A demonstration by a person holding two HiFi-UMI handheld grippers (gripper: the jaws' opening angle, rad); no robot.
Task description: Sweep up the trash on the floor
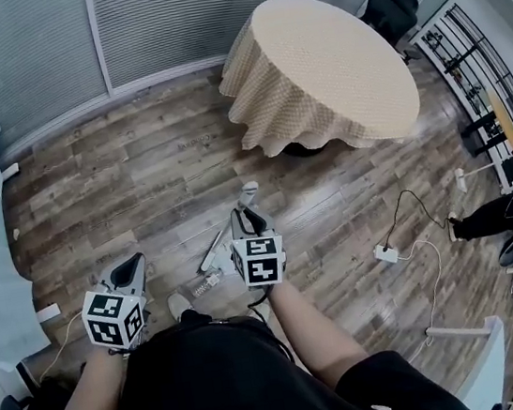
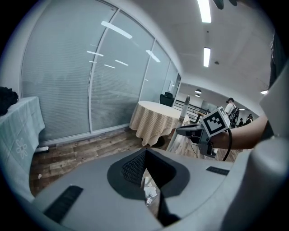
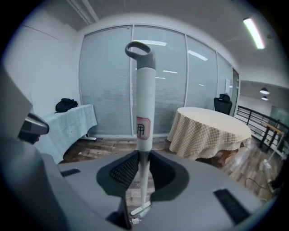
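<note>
- While the right gripper [image 1: 251, 216] is clamped on the white sweeper handle [image 3: 144, 117] below its loop, the left gripper [image 1: 131, 267] holds nothing, its jaws drawn narrow.
- Crumpled paper trash [image 1: 207, 283] lies on the wood floor [image 1: 140, 187], at its near side by the person's feet, just beside the sweeper's foot.
- The paper looks light and likely to skid. The handle looks stiff and smooth, best gripped mid-shaft.

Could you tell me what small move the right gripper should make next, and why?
Probably draw the white handle, clamped in the right gripper, so that its lower end slides toward the crumpled trash. The trash lies loose on the wooden floor, just beside that end.
</note>
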